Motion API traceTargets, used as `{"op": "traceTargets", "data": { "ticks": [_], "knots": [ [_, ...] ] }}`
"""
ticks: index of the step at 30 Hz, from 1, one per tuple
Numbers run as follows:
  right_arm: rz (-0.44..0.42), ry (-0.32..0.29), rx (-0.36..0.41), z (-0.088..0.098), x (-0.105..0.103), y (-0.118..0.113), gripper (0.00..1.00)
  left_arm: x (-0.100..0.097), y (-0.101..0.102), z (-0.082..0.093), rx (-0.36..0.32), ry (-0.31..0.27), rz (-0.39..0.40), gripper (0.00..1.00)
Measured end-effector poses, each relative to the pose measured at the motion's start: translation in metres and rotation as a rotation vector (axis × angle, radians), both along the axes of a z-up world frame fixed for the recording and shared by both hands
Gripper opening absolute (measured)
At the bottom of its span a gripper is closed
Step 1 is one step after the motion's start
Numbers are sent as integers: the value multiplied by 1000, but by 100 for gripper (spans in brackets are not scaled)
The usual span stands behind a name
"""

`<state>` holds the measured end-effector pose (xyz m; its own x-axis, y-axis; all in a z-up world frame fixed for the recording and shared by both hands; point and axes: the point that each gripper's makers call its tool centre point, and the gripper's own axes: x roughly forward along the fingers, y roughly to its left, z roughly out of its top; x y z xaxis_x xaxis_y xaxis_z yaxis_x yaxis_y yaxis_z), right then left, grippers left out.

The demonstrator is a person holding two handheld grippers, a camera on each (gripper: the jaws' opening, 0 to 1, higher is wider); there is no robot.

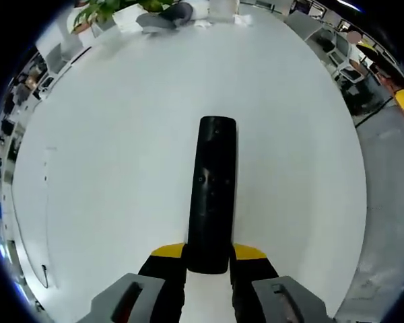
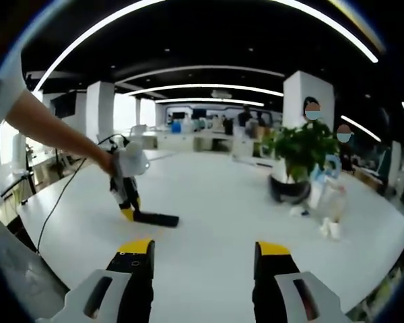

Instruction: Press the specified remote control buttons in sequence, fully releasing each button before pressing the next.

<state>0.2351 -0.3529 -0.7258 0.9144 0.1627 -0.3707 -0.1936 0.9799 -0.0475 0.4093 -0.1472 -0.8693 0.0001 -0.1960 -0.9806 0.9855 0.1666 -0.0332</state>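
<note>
Two grippers, one task item. Left gripper (image 1: 207, 264) clamps near end of long black plastic remote control (image 1: 211, 195), frame centre, lying on white table (image 1: 108, 168). Right gripper (image 2: 205, 259) empty, jaws wide apart, lower frame, well away. No press underway; button sequence apparently remains.

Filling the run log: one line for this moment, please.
left claw: shut on remote control | remote: flat on white table | right claw: open, empty, raised | no button pressed

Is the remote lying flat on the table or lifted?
Flat: the remote lies on the white table, its near end between the left gripper jaws.
</note>
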Motion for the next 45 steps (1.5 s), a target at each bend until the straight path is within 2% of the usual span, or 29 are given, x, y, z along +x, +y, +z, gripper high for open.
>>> {"op": "traceTargets", "data": {
  "ticks": [10, 28, 45],
  "knots": [
    [8, 15, -12, -3, 0, 1, 57, 18, 0, -1, 48, 7, -35, 24],
    [26, 50, -31, -11, 2, 5, 54, 53, 2, -2, 27, 1, -35, 24],
    [30, 67, -32, -14, 1, 6, 53, 80, 2, -1, 54, 7, -31, 24]
  ]
}}
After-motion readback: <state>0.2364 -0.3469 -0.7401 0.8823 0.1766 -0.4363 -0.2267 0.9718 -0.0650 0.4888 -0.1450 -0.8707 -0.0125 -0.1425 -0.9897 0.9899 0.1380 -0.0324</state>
